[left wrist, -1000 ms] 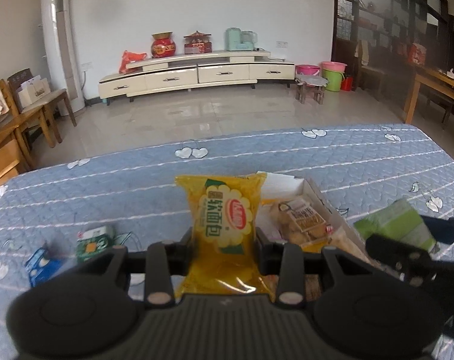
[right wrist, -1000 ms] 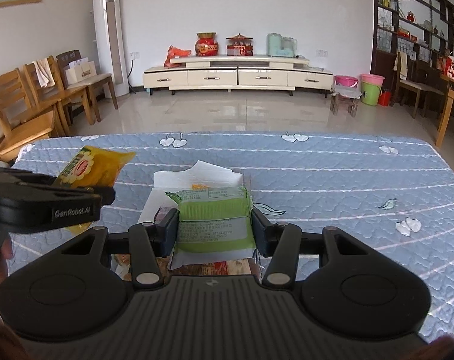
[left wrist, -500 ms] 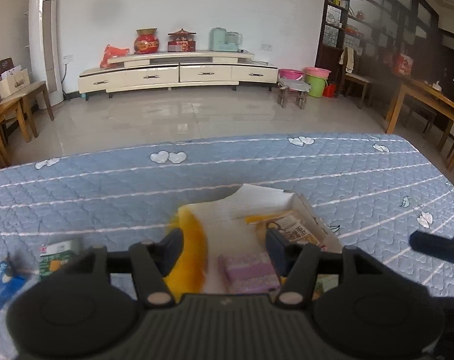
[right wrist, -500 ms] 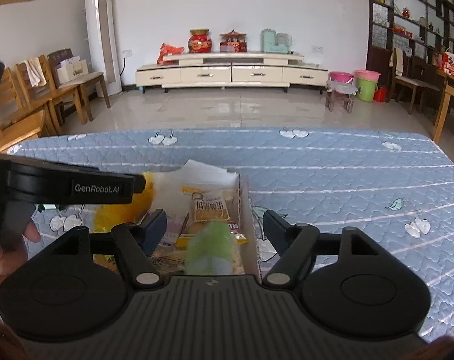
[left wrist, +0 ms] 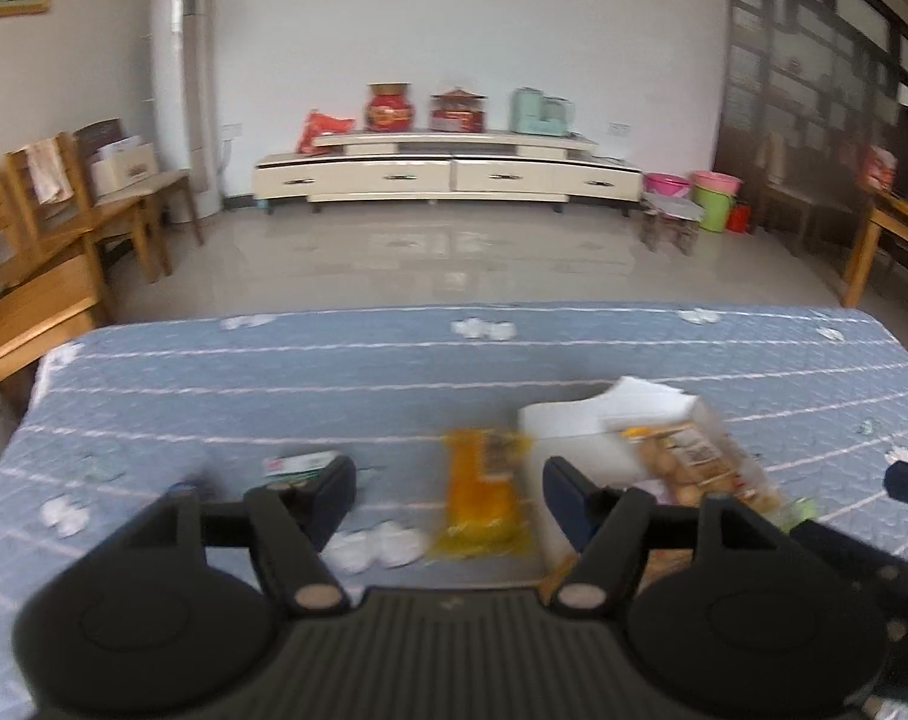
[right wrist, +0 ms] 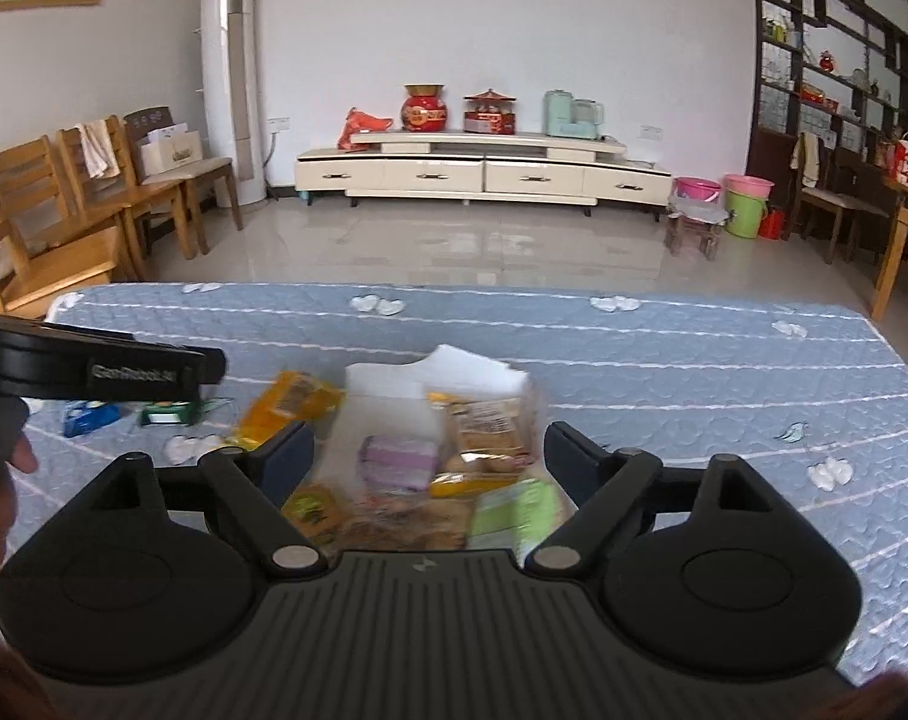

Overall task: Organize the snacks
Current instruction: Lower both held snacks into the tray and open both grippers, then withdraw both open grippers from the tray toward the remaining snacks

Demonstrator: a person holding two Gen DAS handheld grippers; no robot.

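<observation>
The yellow bread packet lies on the blue quilted cover, just outside the white box on its left wall. In the left wrist view it sits ahead of the left gripper, between its jaws but touched by neither; those jaws stand apart and are opening. The green packet lies inside the box at its near right corner, just inside the right jaw of the right gripper, whose jaws are spread wide, opening, and grip nothing. Between them show a purple packet and a clear bag of biscuits, with more snacks nearer. Beyond the left gripper's left jaw a green-and-white carton rests on the cover, a blue packet beside it.
</observation>
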